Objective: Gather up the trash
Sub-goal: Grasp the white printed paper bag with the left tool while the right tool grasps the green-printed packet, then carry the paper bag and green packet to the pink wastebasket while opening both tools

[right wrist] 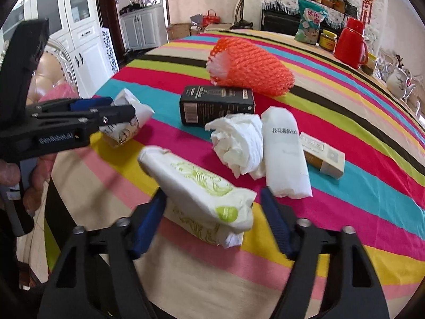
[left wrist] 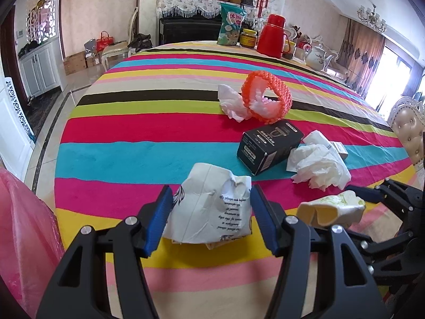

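A crumpled white paper bag [left wrist: 212, 210] with printed text lies near the front edge of the striped table [left wrist: 132, 159]. My left gripper [left wrist: 211, 190] is shut on it, with a blue pad pressed into each side. The right wrist view shows the left gripper [right wrist: 124, 109] from the side, still clamped on the bag [right wrist: 132, 125]. A white tissue pack with a green pattern [right wrist: 207, 194] lies between the pads of my right gripper [right wrist: 213, 194]. The left pad touches it and a narrow gap shows at the right pad. One blue finger [left wrist: 358, 190] of that gripper lies beside the pack [left wrist: 332, 207].
Further trash lies mid-table: an orange foam net [right wrist: 249, 69], a black box [right wrist: 217, 105], crumpled tissue [right wrist: 236, 141], a white packet [right wrist: 285, 154] and a small carton [right wrist: 324, 156]. A red thermos [left wrist: 273, 36], snack bag [left wrist: 231, 24] and teapot [left wrist: 317, 57] stand at the back. Pink plastic [left wrist: 24, 239] is at the left.
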A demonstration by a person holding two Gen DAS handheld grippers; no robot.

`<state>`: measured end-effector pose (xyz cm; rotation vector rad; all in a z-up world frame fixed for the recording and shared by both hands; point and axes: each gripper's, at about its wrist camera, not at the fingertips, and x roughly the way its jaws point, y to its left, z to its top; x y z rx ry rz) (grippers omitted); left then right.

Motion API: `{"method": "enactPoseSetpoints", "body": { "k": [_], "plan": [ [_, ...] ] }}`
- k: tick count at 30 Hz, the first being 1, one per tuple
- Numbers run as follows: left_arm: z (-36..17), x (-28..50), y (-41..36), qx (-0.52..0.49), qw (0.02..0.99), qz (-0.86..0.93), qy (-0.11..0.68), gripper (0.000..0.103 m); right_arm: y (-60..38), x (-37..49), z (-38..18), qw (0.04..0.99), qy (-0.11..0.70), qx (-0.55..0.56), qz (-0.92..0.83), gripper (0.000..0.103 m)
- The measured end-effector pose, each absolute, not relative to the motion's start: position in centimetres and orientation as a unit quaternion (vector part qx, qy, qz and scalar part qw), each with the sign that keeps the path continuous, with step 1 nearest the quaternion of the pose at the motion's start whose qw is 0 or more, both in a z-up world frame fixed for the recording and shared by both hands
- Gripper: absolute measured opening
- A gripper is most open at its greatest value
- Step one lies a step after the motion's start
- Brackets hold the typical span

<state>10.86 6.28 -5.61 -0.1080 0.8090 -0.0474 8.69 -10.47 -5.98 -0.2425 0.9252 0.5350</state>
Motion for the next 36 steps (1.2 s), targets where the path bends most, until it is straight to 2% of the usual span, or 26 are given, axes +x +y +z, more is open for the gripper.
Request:
{"method": "enactPoseSetpoints", "body": {
  "k": [1, 4, 11, 15, 19, 31, 32, 36],
  "plan": [
    [-5.6, 10.8, 6.3, -0.053, 0.918, -0.023, 0.393, 0.059, -10.4, 8.7, -6.1, 0.852, 0.443, -0.119, 0.252, 0.049],
    [-5.6, 10.8, 6.3, -0.053, 0.918, -0.023, 0.393, 0.059, -10.6, 8.7, -6.1, 0.851, 0.446, -0.111, 0.253, 0.044],
    [-5.9, 10.5, 6.3, -0.056, 0.915, -0.022, 0.398, 0.065, -11.5, 8.1, -5.8, 0.851, 0.454, -0.086, 0.250, 0.043],
    [-5.9, 10.5, 6.2, -0.053, 0.914, -0.021, 0.401, 0.066, -11.6, 7.3, -5.7, 0.849, 0.458, -0.083, 0.251, 0.046],
    [-6.0, 10.5, 6.0, -0.047, 0.913, -0.019, 0.405, 0.068, -11.3, 6.8, -5.6, 0.848, 0.454, -0.091, 0.259, 0.063],
    [-7.2, 11.1, 6.2, -0.028, 0.905, -0.019, 0.423, 0.074, -9.8, 7.8, -5.4, 0.847, 0.442, -0.114, 0.271, 0.064],
    [-7.3, 11.3, 6.1, -0.026, 0.905, -0.020, 0.425, 0.074, -9.7, 8.0, -5.5, 0.846, 0.444, -0.115, 0.272, 0.063],
    [-7.5, 11.6, 5.9, -0.015, 0.903, -0.021, 0.430, 0.074, -9.3, 8.3, -5.9, 0.841, 0.449, -0.118, 0.277, 0.043]
  ]
}}
